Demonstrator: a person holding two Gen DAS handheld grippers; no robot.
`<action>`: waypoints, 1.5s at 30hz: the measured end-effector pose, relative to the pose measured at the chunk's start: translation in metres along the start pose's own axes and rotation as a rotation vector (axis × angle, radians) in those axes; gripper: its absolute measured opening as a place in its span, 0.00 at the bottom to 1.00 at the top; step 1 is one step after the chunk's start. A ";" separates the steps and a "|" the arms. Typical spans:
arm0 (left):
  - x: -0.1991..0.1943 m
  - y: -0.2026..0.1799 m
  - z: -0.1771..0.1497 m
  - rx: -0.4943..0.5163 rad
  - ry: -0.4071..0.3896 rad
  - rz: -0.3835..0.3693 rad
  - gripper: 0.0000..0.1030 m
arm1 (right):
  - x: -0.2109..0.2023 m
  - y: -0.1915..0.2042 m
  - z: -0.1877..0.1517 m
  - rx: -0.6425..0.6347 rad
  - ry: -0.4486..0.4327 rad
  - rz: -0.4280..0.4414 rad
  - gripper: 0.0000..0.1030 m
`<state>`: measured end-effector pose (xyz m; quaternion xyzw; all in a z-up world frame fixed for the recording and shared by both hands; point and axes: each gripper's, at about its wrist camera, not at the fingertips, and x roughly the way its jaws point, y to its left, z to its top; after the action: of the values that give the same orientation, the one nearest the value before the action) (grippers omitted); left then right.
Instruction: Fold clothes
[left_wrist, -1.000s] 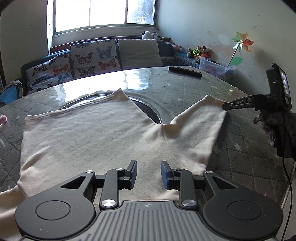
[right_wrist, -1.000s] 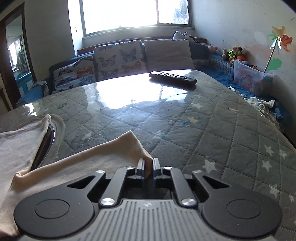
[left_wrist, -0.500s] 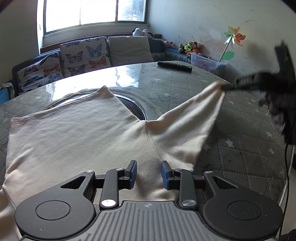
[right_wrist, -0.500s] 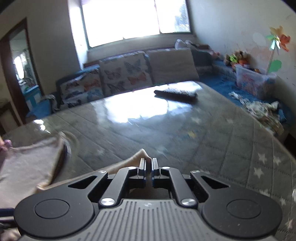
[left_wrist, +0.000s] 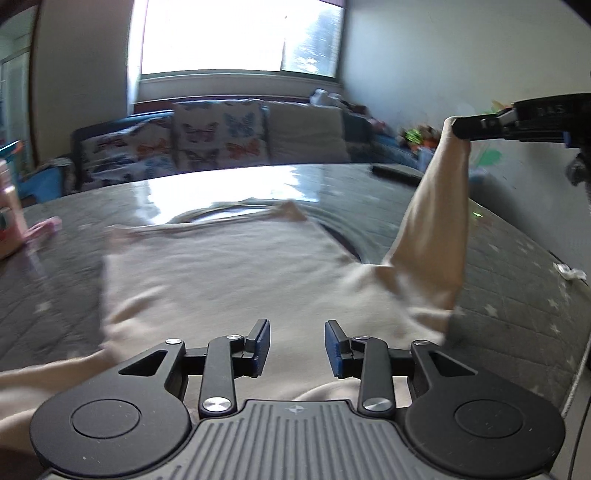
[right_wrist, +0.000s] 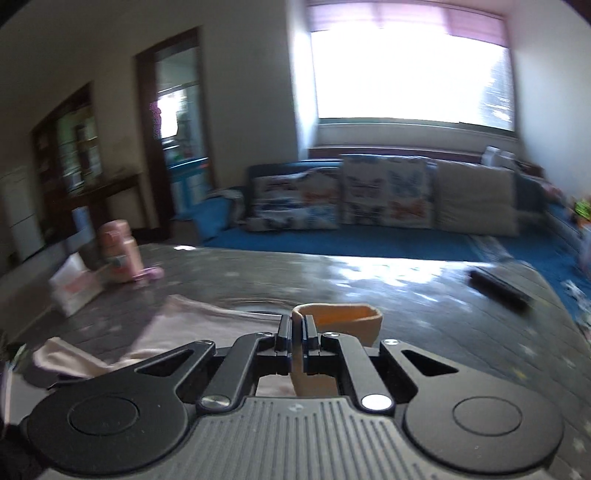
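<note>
A cream long-sleeved garment (left_wrist: 229, 280) lies spread on the grey quilted table (left_wrist: 517, 280). My left gripper (left_wrist: 297, 345) hovers low over its near hem. Its jaws are opening, and the cloth lies beneath them with nothing pinched between the pads. My right gripper (left_wrist: 460, 129) is shut on the cuff of the right sleeve (left_wrist: 436, 206), holding it high so the sleeve hangs up off the table. In the right wrist view the gripper (right_wrist: 297, 334) clamps the cuff (right_wrist: 343, 314), which curls open beyond the fingers, above the garment body (right_wrist: 192, 321).
A black remote (right_wrist: 498, 290) lies at the table's far right. A pink bottle (right_wrist: 122, 251) and a white box (right_wrist: 74, 291) stand at the far left. A sofa with butterfly cushions (left_wrist: 218, 136) runs behind. The table's edge (left_wrist: 576, 332) curves close on the right.
The right gripper has lifted the sleeve cuff off the table, raised it high and turned leftward. The left gripper has shifted over the hem and its jaws stand slightly wider.
</note>
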<state>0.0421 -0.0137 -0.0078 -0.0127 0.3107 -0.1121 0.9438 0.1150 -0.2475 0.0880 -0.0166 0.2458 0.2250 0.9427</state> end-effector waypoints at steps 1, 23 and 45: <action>-0.005 0.008 -0.003 -0.013 -0.003 0.014 0.35 | 0.004 0.012 0.002 -0.021 0.006 0.024 0.04; -0.021 0.042 -0.023 -0.071 0.020 0.098 0.35 | 0.056 0.095 -0.055 -0.146 0.225 0.305 0.23; -0.022 0.025 0.012 -0.042 -0.044 0.140 0.04 | 0.043 0.027 -0.115 -0.145 0.313 0.109 0.40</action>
<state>0.0374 0.0146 0.0124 -0.0133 0.2921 -0.0388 0.9555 0.0842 -0.2218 -0.0315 -0.1061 0.3732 0.2875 0.8757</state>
